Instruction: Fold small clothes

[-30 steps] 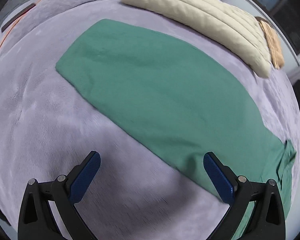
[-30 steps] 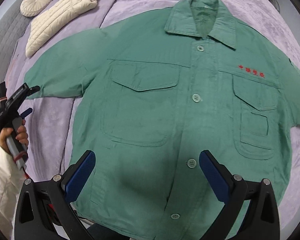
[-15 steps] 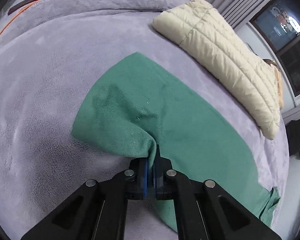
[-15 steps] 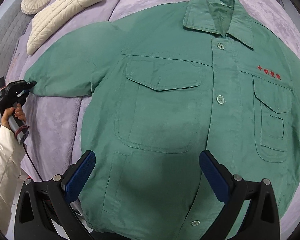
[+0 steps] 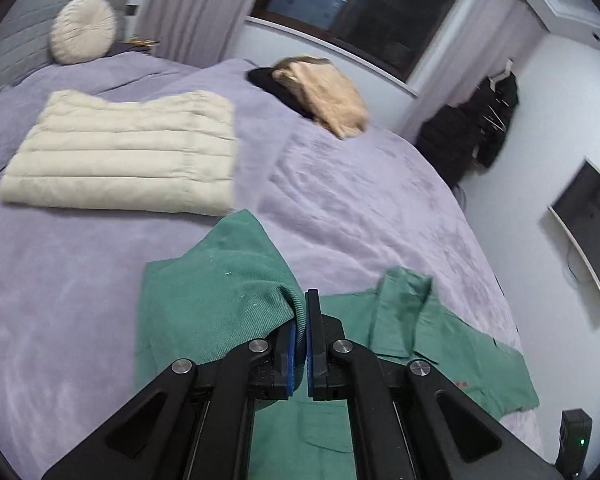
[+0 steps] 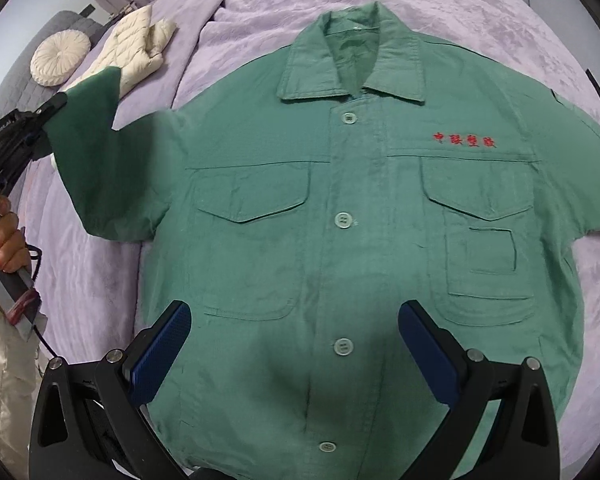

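Note:
A green button-up shirt (image 6: 340, 216) with two chest pockets and red lettering lies front up on the purple bed. My left gripper (image 5: 302, 320) is shut on the cuff of its left sleeve (image 5: 220, 300) and holds it lifted off the bed; it also shows in the right wrist view (image 6: 58, 102) with the raised sleeve (image 6: 88, 128). The shirt's collar (image 5: 404, 292) lies beyond the held sleeve. My right gripper (image 6: 294, 344) is open and empty, hovering over the shirt's lower front.
A folded cream quilted jacket (image 5: 128, 152) lies on the purple bedspread (image 5: 360, 200) to the left. A tan garment on a dark one (image 5: 324, 96) sits at the far edge. A round cream cushion (image 5: 84, 30) leans at the headboard. A wall screen (image 5: 588, 224) is at right.
My left gripper closed on the sleeve cuff, then lifted it off the bed and swung it toward the shirt body. My right gripper moved a little closer over the shirt, still open.

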Available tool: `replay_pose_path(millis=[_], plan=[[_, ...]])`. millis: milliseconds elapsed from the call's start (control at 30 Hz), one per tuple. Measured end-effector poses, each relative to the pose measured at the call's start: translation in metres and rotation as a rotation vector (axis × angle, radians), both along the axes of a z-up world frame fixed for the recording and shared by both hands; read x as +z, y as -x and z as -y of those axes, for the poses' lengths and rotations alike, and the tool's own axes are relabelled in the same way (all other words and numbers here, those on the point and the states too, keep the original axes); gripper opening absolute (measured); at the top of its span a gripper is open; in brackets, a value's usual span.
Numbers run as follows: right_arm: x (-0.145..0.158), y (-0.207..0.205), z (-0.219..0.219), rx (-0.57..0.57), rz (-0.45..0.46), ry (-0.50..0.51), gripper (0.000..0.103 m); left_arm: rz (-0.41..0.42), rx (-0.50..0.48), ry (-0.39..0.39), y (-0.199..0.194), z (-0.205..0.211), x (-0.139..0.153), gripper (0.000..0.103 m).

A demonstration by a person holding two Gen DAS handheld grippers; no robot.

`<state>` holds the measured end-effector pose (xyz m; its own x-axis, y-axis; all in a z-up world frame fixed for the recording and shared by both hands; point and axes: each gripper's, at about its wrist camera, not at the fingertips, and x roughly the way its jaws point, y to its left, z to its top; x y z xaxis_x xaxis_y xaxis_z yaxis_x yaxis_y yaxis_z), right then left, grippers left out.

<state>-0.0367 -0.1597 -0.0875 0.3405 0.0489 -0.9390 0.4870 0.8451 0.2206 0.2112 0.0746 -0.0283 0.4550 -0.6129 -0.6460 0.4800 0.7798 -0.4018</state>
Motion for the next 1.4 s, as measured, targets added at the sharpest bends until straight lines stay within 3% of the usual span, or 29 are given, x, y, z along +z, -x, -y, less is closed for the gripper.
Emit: replay_pose_path(millis=[133,233,333,467,500,533,567,600,633,700,800,933,1033,1133,1267,1300,1333,1400], plan=[[-0.004,0.028,0.038,-0.085,0.001,-0.01,0.103,-0.034,-0.177,-0.056,0.041,0.104,-0.021,0.004],[-0.015,0.049,0.066,-0.145,-0.018,-0.02,0.103,-0.049,-0.286,-0.15,0.075,0.171,-0.054,0.004],[-0.027,0.067,0.088,-0.193,-0.044,-0.025,0.103,-0.058,-0.352,-0.252,0.104,0.21,-0.089,0.004],[-0.042,0.083,0.108,-0.243,-0.072,-0.035,0.103,-0.041,-0.387,-0.381,0.139,0.215,-0.124,0.004],[-0.044,0.085,0.111,-0.252,-0.077,-0.037,0.103,-0.045,-0.39,-0.41,0.14,0.216,-0.129,0.008],[-0.044,0.086,0.113,-0.258,-0.078,-0.035,0.103,-0.054,-0.398,-0.435,0.142,0.216,-0.133,0.024],[-0.044,0.086,0.115,-0.261,-0.078,-0.031,0.103,-0.063,-0.409,-0.435,0.143,0.216,-0.134,0.039],[-0.044,0.085,0.116,-0.263,-0.077,-0.026,0.103,-0.06,-0.42,-0.428,0.147,0.214,-0.133,0.071],[-0.043,0.081,0.119,-0.264,-0.073,-0.019,0.103,-0.033,-0.42,-0.425,0.152,0.211,-0.127,0.091],[-0.042,0.076,0.12,-0.257,-0.066,0.001,0.103,0.05,-0.438,-0.437,0.164,0.204,-0.107,0.092],[-0.034,0.053,0.115,-0.214,-0.048,0.064,0.103,0.094,-0.427,-0.429,0.168,0.18,-0.082,0.092],[-0.024,0.003,0.089,-0.054,0.001,0.19,0.103,0.066,-0.257,-0.459,0.142,0.114,-0.065,0.092],[-0.028,-0.044,0.054,0.11,0.031,0.285,0.103,0.045,-0.109,-0.546,0.121,0.063,-0.076,0.092],[-0.052,-0.087,0.021,0.255,0.005,0.419,0.103,-0.029,-0.024,-0.652,0.106,0.022,-0.105,0.092],[-0.079,-0.124,0.013,0.28,-0.016,0.549,0.103,-0.079,0.034,-0.715,0.091,-0.003,-0.135,0.092],[-0.084,-0.133,0.017,0.264,-0.021,0.578,0.099,-0.084,0.045,-0.703,0.087,-0.004,-0.138,0.092],[-0.086,-0.139,0.024,0.245,-0.02,0.576,0.071,-0.076,0.058,-0.699,0.082,-0.003,-0.142,0.092],[-0.079,-0.14,0.047,0.175,0.016,0.446,0.007,-0.064,0.069,-0.706,0.076,-0.001,-0.146,0.092]])
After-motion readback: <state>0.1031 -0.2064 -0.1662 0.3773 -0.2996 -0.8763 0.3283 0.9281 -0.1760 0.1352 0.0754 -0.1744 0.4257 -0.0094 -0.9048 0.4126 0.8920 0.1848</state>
